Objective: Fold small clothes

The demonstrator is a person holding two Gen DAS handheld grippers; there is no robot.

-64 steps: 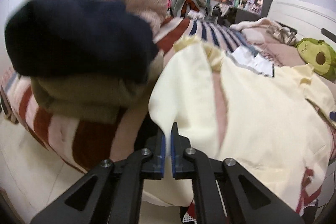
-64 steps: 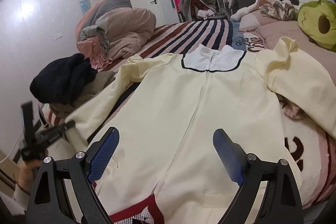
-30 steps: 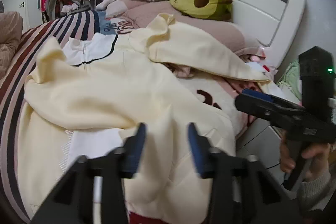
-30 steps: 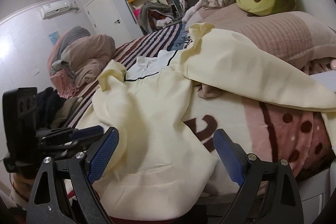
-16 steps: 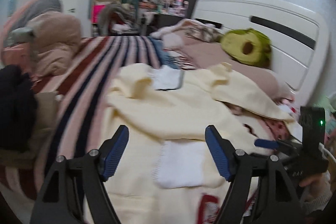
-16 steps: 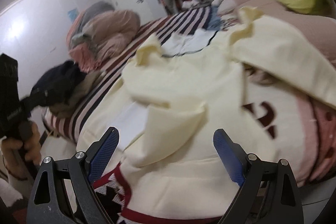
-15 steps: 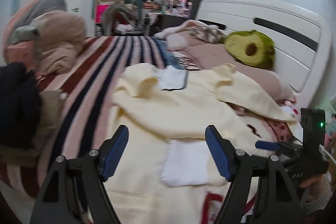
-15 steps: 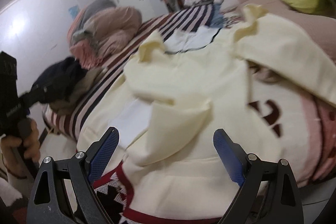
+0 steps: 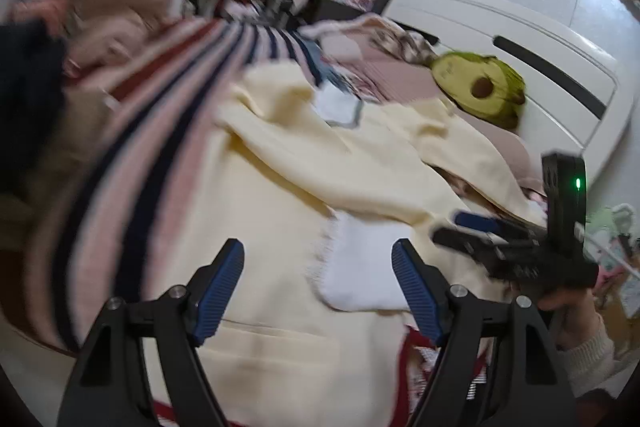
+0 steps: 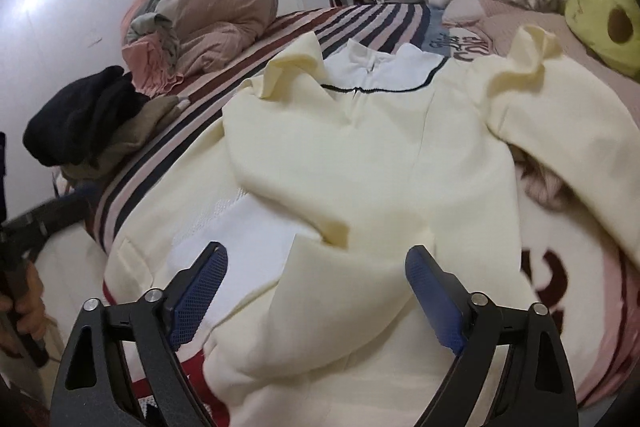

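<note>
Now one sleeve (image 10: 320,183) lies folded across the cream top (image 10: 384,131). The left gripper (image 9: 318,283) stands wide and empty, and the right gripper (image 10: 316,287) is closing, still empty. Next I think comes the other sleeve (image 10: 568,131).

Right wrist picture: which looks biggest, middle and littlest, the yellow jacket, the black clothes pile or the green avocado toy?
1. yellow jacket, biggest by far, though it lies nearest the camera.
2. black clothes pile.
3. avocado toy, partly cut off at the edge, so its place after the pile is unsure.
</note>
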